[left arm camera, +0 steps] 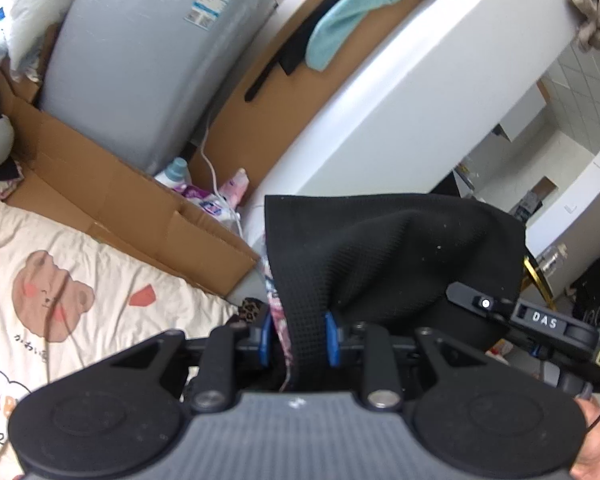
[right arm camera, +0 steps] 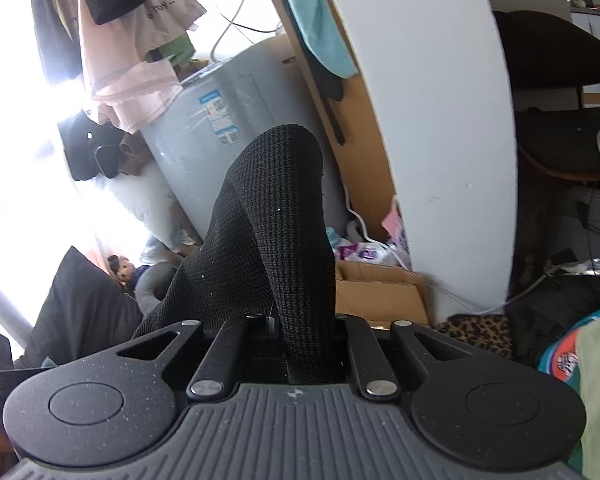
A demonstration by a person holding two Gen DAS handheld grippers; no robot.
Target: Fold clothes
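While both grippers pinch it, the black garment (left arm camera: 380, 256) hangs lifted.
Left gripper (left arm camera: 298, 338) and right gripper (right arm camera: 300, 336) are each closed on the cloth, which rises toward 12 o'clock.

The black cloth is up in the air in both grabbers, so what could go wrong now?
The left gripper and right gripper each pinch only a narrow bunch of the black cloth, so it might slip out. Its loose part may drop onto the cardboard box and bottles instead of the bedsheet.
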